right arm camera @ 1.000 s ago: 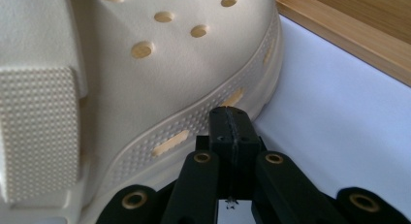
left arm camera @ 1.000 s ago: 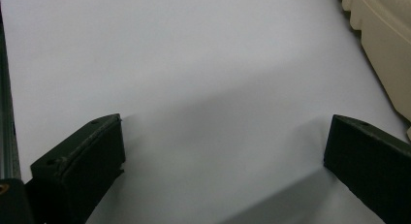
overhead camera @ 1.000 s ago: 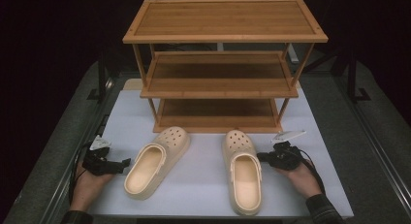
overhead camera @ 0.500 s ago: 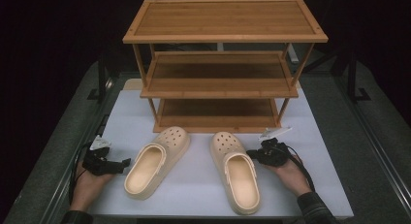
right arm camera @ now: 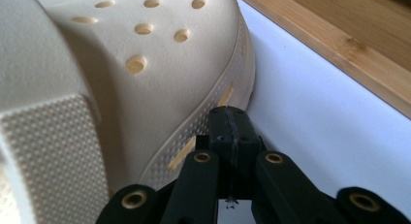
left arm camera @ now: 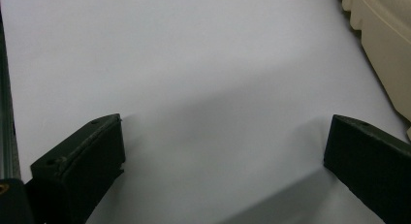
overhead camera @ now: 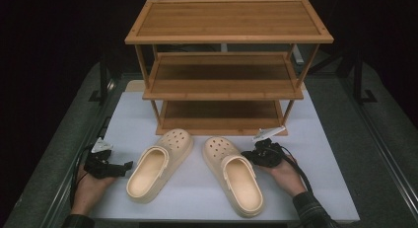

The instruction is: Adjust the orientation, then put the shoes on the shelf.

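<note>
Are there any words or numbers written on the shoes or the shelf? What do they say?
None: no words, numbers or signs can be read anywhere.
Left clog: plain cream, only holes.
Right clog: plain cream; its side has holes and slots, no letters.
Wooden shelf rack: bare wood, no label.

A three-tier bamboo shoe rack with slatted brown shelves stands at the far side of a white rectangular tabletop. All three shelves are bare. The white top rests on a grey, felt-like surface bordered by dark metal rails. The background beyond is black.
</note>
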